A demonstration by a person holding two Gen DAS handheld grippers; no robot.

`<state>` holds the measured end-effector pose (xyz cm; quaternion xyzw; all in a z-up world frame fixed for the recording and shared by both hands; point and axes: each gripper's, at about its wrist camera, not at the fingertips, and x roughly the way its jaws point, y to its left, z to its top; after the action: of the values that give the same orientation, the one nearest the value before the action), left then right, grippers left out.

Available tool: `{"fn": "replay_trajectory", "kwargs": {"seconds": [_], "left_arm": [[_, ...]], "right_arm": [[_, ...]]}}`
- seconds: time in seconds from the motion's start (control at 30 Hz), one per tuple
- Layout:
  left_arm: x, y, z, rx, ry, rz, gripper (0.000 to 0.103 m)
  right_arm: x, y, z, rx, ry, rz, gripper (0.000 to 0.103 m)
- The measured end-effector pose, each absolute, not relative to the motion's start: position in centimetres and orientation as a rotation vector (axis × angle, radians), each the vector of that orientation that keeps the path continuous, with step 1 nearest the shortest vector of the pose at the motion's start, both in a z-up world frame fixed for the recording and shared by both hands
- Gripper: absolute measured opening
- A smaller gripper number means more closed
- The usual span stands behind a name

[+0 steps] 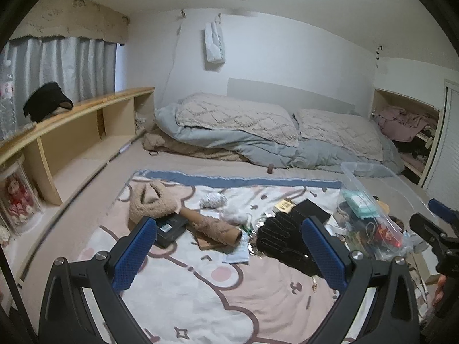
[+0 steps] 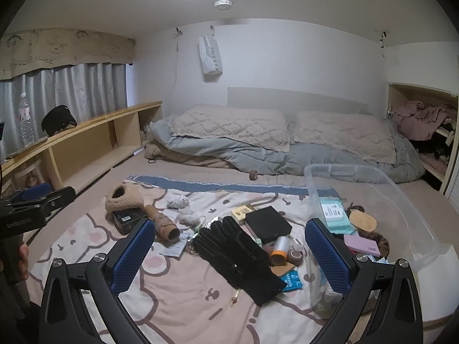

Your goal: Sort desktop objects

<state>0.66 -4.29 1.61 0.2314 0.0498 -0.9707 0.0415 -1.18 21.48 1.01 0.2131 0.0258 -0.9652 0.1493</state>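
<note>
- You are holding the left gripper [image 1: 229,255] above the patterned blanket [image 1: 183,295], its blue-padded fingers [image 1: 134,255] standing wide apart with nothing between them.
- You are holding the right gripper [image 2: 229,255] the same way, fingers [image 2: 327,255] spread and gripping nothing, hovering over the clutter.
- The black glove [image 2: 238,255] is lying flat on the blanket between the right gripper's fingers in that view, cuff toward you, fingertips pointing away.
- A black box [image 2: 268,223] is sitting just beyond the glove, with a small yellowish box [image 2: 242,212] touching its far left corner.
- An orange-capped clear cylinder [image 2: 279,249] and a brown tape roll [image 2: 295,255] are lying just right of the glove.
- A cardboard tube [image 2: 163,223] is lying to the left of the glove, one end resting against a dark flat box [image 2: 127,218]; a fuzzy tan slipper [image 2: 124,196] is sitting behind that box.
- A grey-white yarn ball [image 2: 176,201] is sitting near the slipper, on the blanket.
- The clear plastic bin [image 2: 373,200] is resting on the right, tipped so its open side faces the pile; a mint-green wipes pack [image 2: 334,215], a wooden oval piece [image 2: 364,220] and a pink pad [image 2: 363,245] are lying within it.
- A second brown tape roll [image 2: 253,174] is lying apart, near the folded grey duvet [image 2: 258,154].
</note>
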Motion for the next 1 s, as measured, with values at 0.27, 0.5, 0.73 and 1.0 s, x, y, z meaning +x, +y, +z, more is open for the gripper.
{"fn": "replay_trajectory", "kwargs": {"seconds": [0.27, 0.5, 0.73, 1.0], "left_arm": [[1.1, -4.4, 4.2, 0.611, 0.075, -2.993, 0.102], [1.1, -4.5, 6.7, 0.504, 0.044, -3.011, 0.102], [0.0, -5.7, 8.4, 0.381, 0.035, -2.977, 0.102], [-2.8, -6.9, 7.4, 0.334, 0.037, -2.898, 0.102]], "right_arm": [[-0.6, 20.6, 4.2, 0.529, 0.083, -2.746, 0.103], [-1.4, 20.0, 6.1, 0.501, 0.055, -2.724, 0.103], [-3.7, 18.6, 7.2, 0.471, 0.073, -2.717, 0.103], [-8.2, 16.9, 6.6, 0.505, -0.001, -2.679, 0.103]]}}
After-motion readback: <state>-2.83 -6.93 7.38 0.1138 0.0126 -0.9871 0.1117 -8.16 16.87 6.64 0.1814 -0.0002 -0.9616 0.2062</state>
